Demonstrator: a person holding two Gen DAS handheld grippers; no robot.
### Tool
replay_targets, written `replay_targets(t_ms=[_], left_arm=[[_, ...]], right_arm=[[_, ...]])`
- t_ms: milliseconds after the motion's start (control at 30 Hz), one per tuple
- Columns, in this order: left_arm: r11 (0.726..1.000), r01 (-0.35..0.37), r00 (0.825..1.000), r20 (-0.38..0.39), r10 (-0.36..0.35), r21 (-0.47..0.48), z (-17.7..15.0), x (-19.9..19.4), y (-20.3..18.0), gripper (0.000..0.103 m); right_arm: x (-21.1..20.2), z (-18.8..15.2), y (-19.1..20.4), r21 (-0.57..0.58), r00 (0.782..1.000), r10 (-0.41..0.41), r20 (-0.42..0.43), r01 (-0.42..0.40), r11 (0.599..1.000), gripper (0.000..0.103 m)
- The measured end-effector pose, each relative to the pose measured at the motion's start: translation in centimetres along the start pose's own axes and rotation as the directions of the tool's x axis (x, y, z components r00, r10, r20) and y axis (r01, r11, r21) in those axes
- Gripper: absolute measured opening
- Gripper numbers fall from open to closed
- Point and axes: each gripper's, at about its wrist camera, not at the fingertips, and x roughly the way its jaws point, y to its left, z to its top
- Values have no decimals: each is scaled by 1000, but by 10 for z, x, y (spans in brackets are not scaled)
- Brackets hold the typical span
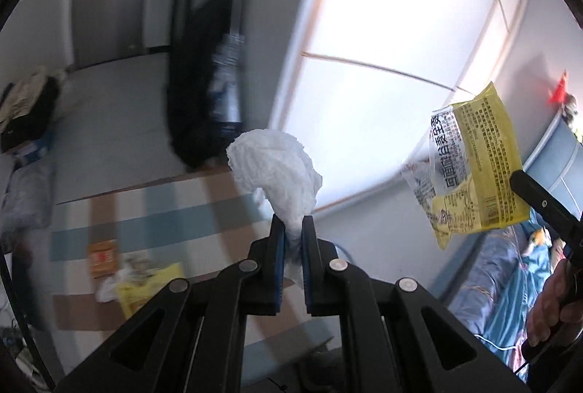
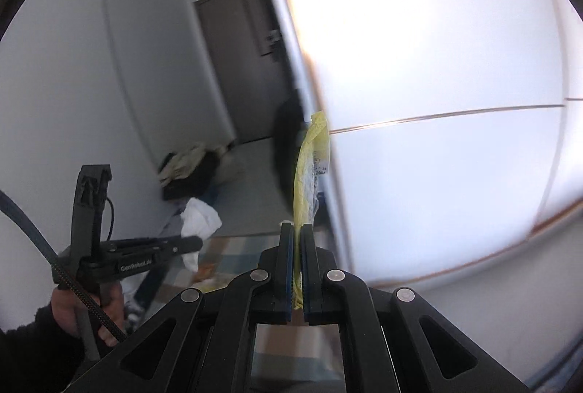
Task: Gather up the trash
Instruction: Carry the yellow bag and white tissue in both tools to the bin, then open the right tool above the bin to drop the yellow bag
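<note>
Crumpled white tissue [image 1: 277,171] sticks up from the left gripper [image 1: 292,229], clamped tight on it. Yellow printed wrapper [image 2: 308,171] – pinched edge-on in the right gripper [image 2: 298,236] – both held up off the striped rug [image 1: 175,221].

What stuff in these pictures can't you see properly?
- Litter on the striped rug, left wrist view: an orange packet and a yellow wrapper are blurred, their print unreadable.
- Yellow wrapper in the right hand-held gripper, right wrist view: seen edge-on, its face hidden.
- Crumpled tissue in the left hand-held gripper, left wrist view: its lower end is hidden between the pads.
- Window, both views: glare hides everything outside.
</note>
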Motion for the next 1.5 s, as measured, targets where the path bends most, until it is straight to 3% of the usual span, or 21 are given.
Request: replay_targets(t_ms=[133,300,467,667,867,1133,1167,1267,1300,1500], left_arm=[[997,59,997,-53,-56,49,-2,34,-29,4],[988,57,993,-107,-41,147,-12,80,-63,4],[984,68,984,-175,-39,167,-22,115,-77,4],[986,48,970,-242,-8,158,-29,153,-77,5],[992,33,955,-298,6,125,-32,181,-66,4],[997,18,933,-361,13,81,-34,205,-61,4],[997,19,930,-367,11,79,-34,208,-61,4],[998,18,923,-385,9,67,-32,216,-59,4],[998,22,920,-393,4,62,-31,220,-59,4],[999,42,889,-458,-21,35,-35,241,-57,4]], right_arm=[[-2,-9,-40,54,997,-78,-21,79,995,3],[23,-36,-91,143,980,-164,-110,179,974,3],[61,-74,-140,221,954,-201,-222,250,943,3],[114,-118,-177,329,938,-120,-324,230,916,3],[167,-151,-203,387,910,-45,-413,220,895,5],[229,-183,-214,453,883,56,-466,184,872,7],[233,-186,-217,471,883,66,-464,183,863,12],[240,-195,-225,501,876,78,-476,197,843,40],[241,-198,-227,526,883,94,-459,185,830,47],[214,-199,-242,553,904,66,-423,199,809,59]])
